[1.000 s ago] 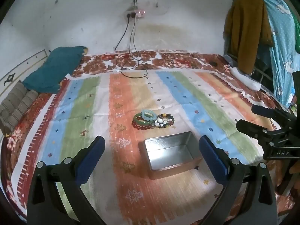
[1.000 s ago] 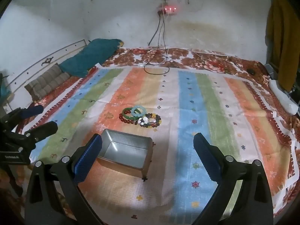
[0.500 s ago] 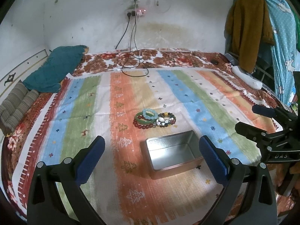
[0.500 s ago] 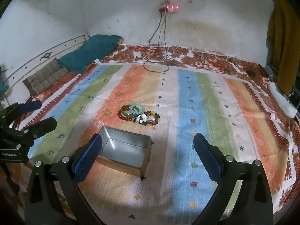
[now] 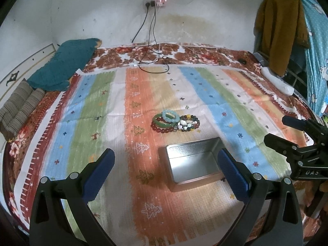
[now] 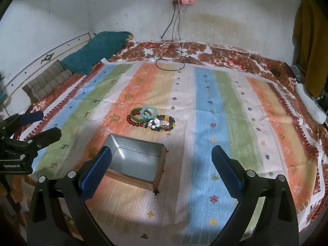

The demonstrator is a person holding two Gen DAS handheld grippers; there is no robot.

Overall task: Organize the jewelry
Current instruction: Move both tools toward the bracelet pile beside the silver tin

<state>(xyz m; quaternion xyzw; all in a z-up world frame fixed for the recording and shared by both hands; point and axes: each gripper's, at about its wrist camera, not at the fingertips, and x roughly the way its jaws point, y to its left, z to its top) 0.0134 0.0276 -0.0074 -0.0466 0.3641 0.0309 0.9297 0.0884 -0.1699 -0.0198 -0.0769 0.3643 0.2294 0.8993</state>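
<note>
Both the left gripper (image 5: 165,155) and right gripper (image 6: 161,153) hover spread wide and empty, the bead bracelets (image 5: 175,121) lying beyond the metal tin (image 5: 192,162), ahead of their fingertips.

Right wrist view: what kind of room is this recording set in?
Most likely a bedroom in a home: a bed under a striped cloth, a teal pillow by the headboard, and clothes hanging at the side.

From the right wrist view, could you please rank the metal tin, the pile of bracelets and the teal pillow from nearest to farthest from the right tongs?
1. Metal tin: just ahead of the right tongs, by the left finger.
2. Pile of bracelets: beyond the tin, mid-blanket.
3. Teal pillow: far left, against the wall.
</note>
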